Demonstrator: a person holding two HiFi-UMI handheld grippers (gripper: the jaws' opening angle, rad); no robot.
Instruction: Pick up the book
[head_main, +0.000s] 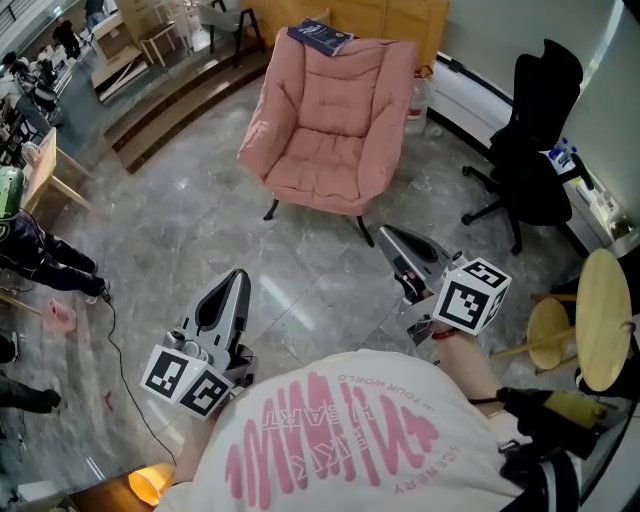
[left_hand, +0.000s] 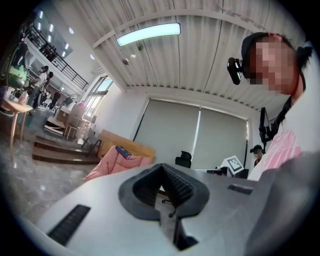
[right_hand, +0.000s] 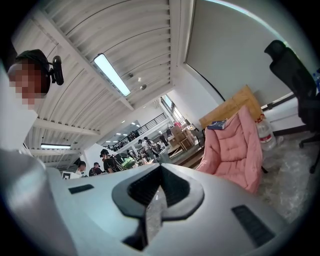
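Pink armchair (head_main: 335, 130), one book (head_main: 320, 37) atop, left hand-held gripper (head_main: 238, 276), right hand-held gripper (head_main: 384, 233), both closed

Book (head_main: 320, 36) on armchair (head_main: 335, 130) backrest top; office chair (head_main: 535, 150) right of armchair; round stool (head_main: 604, 320) nearer.

Upside down across the person's white T-shirt (head_main: 330, 440), small pink print reads "YOUR WORLD" along the top and "SCENERY" at the right, the big pink lettering is too warped to read, and the book (head_main: 320, 36) cover is too small.
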